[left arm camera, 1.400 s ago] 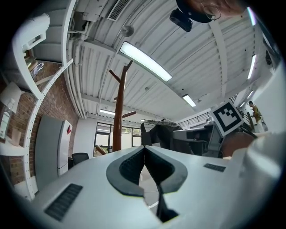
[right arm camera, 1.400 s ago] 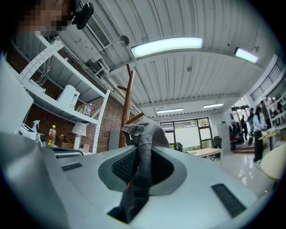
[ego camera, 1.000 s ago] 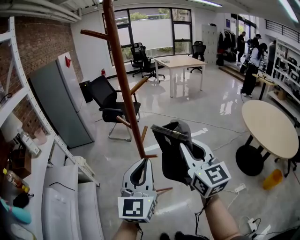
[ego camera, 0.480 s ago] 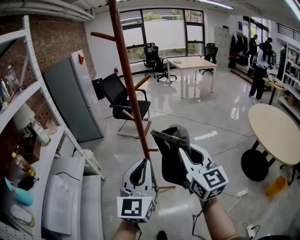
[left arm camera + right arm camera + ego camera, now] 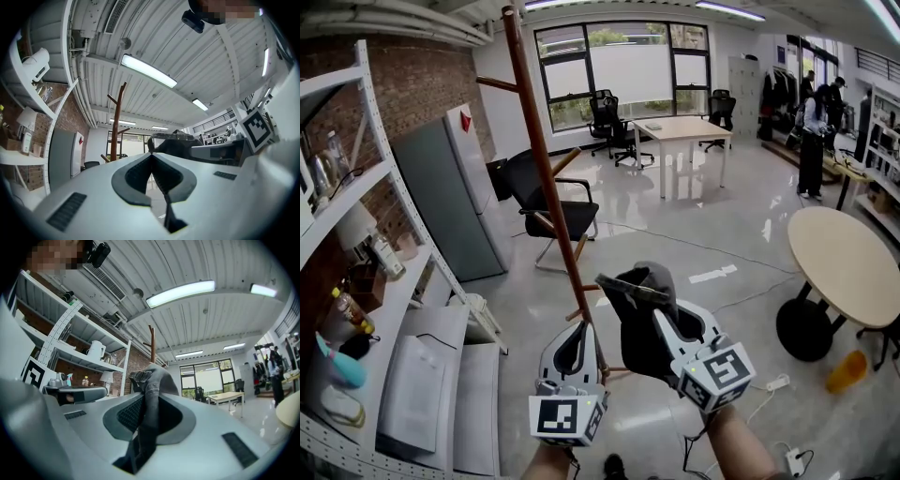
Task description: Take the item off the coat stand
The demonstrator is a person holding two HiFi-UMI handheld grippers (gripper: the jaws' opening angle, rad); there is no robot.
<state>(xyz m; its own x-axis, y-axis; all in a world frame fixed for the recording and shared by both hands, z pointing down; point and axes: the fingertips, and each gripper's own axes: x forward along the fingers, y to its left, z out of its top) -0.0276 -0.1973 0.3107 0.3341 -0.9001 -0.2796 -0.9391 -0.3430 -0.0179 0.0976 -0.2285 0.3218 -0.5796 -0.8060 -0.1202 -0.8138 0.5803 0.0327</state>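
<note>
Cap (image 5: 636, 339) half hidden by right tool (image 5: 660, 317)

The right gripper (image 5: 146, 401) is clamped on a dark grey cap (image 5: 153, 378). The fabric is pinched between the pads and the brim end sticks up over the jaws. Straight behind the cap, the brown coat stand (image 5: 151, 341) pokes up. Left of the cap is a white shelf rack (image 5: 70, 315) with a white jug (image 5: 96, 351). Off to the cap's right are big windows (image 5: 206, 378) and a pale desk (image 5: 228, 396).
</note>
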